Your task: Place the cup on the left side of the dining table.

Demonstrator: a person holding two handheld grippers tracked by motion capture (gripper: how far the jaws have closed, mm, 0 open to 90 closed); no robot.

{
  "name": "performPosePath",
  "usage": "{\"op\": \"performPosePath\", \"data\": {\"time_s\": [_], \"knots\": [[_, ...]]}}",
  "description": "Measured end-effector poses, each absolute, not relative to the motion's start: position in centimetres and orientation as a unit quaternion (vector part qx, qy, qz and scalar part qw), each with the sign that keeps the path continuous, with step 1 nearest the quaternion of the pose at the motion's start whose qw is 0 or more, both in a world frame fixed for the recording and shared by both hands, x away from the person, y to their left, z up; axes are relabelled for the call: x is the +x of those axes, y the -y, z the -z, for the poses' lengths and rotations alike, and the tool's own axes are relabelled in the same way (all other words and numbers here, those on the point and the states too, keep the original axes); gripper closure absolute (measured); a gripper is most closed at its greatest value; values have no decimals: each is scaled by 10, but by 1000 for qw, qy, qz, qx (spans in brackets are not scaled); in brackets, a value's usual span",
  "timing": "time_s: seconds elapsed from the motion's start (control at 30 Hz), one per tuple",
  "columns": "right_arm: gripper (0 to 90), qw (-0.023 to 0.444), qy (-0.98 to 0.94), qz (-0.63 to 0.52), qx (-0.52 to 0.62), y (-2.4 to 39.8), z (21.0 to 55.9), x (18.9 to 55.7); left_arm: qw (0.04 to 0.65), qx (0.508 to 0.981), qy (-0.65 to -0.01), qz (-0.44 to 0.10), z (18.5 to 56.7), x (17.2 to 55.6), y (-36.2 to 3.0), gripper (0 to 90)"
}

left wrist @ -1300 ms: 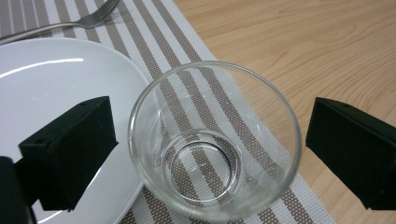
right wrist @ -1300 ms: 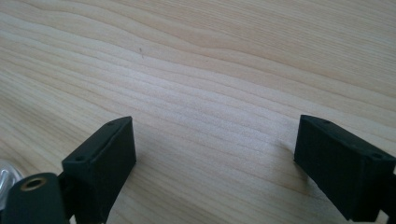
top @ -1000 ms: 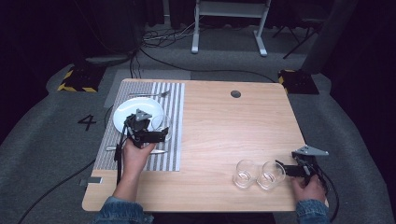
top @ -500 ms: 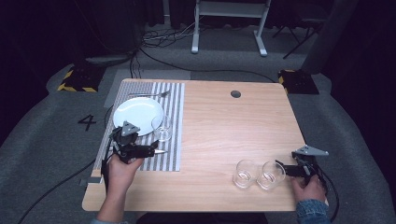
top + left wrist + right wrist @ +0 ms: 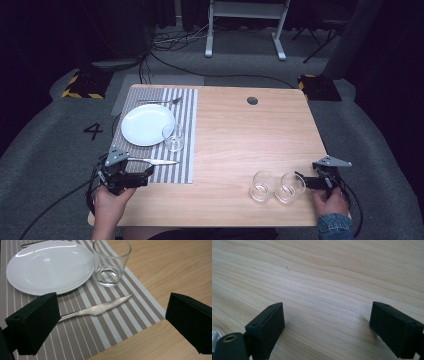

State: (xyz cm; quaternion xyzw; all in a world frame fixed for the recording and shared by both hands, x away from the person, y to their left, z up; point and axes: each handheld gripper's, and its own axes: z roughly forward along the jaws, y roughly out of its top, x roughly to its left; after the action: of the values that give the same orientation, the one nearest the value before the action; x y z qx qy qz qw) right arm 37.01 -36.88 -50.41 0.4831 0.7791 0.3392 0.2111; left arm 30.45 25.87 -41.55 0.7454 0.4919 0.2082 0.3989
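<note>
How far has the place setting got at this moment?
Laid on the striped mat: plate, fork beyond it, knife in front, one glass beside the plate. In hand: nothing; the left claw hangs open near the knife, and the right claw is open beside two glasses that probably remain to be placed.

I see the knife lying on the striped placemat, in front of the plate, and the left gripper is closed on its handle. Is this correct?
Not quite. The knife does lie on the striped placemat in front of the plate, but the left gripper is open, with its jaws wide apart and nothing between them. The left gripper view shows this clearly.
</note>
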Motion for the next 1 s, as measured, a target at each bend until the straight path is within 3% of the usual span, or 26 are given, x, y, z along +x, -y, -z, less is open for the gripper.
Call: {"op": "performPosePath", "data": {"time_s": [0.4,1.0], "knots": [[127,210,-780,-339,482,369,504,370,367,736,-527,-213,437,280,-281,0],[127,210,-780,-340,481,369,504,371,305,762,-544,-173,484,287,-305,0]]}}
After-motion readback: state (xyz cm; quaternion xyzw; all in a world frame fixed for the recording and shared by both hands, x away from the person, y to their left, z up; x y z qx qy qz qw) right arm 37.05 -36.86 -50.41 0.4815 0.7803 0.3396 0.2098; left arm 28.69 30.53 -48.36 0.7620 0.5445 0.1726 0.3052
